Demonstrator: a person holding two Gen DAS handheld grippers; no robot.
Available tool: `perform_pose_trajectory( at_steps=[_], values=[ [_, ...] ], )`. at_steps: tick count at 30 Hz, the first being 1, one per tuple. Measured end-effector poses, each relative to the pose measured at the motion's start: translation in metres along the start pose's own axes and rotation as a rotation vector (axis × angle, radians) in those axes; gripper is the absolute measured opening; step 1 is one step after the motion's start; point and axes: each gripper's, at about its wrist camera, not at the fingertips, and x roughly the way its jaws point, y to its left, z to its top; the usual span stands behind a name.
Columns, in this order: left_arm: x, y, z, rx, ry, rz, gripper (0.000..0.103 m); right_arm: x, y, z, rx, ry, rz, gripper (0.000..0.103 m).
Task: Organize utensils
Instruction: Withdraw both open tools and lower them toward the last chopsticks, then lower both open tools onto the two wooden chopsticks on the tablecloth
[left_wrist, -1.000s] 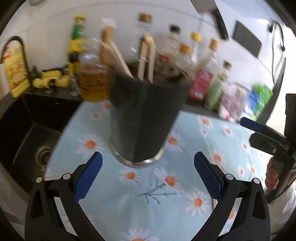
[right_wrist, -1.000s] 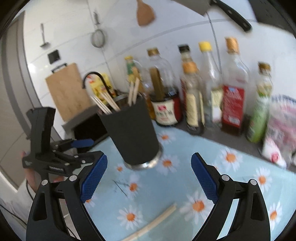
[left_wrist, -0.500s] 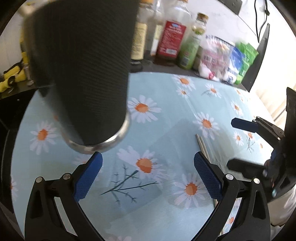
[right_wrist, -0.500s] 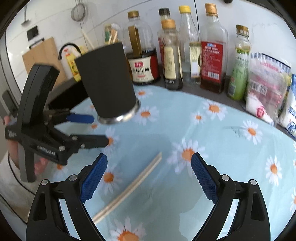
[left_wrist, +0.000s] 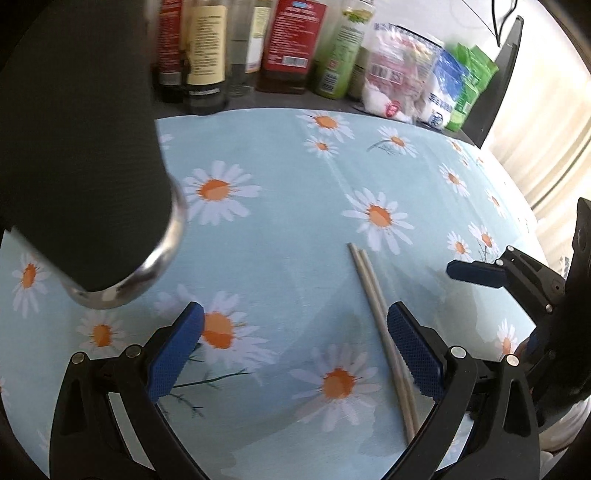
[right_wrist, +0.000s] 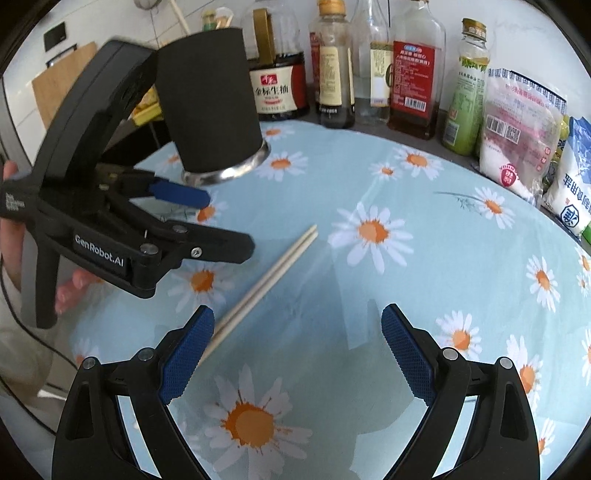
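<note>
A pair of pale wooden chopsticks (left_wrist: 380, 325) lies on the daisy-print cloth (left_wrist: 288, 206), also in the right wrist view (right_wrist: 266, 280). A black utensil holder with a steel base (left_wrist: 85, 155) stands at the left; in the right wrist view (right_wrist: 210, 110) its top shows stick tips. My left gripper (left_wrist: 295, 354) is open and empty, low over the cloth, its right pad beside the chopsticks. My right gripper (right_wrist: 299, 350) is open and empty, its left pad near the chopsticks' near end. The left gripper (right_wrist: 218, 225) shows in the right wrist view, the right gripper (left_wrist: 491, 288) in the left.
Sauce and oil bottles (right_wrist: 413, 70) line the back of the counter. Plastic bags (right_wrist: 517, 129) sit at the back right. A dark sink and a wooden cutting board (right_wrist: 59, 88) lie to the left of the cloth.
Both grippers have tilted down and moved lower towards the chopsticks. The left gripper has swung right, away from the black holder. Both stay open.
</note>
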Motion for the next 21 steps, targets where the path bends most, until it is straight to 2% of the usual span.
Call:
perform_pose_trajectory(
  at_steps=[6, 13, 17, 21],
  values=[
    [0.006, -0.016, 0.002, 0.046, 0.031, 0.006, 0.097, 0.005, 0.008, -0.007, -0.019, 0.033, -0.027, 0.088],
    [0.012, -0.025, 0.005, 0.083, 0.063, 0.066, 0.097, 0.004, 0.024, -0.008, -0.053, 0.045, -0.061, 0.088],
    [0.017, -0.032, 0.004, 0.128, 0.087, 0.139, 0.098, 0.003, 0.021, -0.008, -0.038, 0.067, -0.077, 0.088],
    [0.017, -0.031, 0.003, 0.126, 0.13, 0.174, 0.098, -0.001, 0.017, -0.01, -0.055, 0.096, -0.144, 0.088]
  ],
)
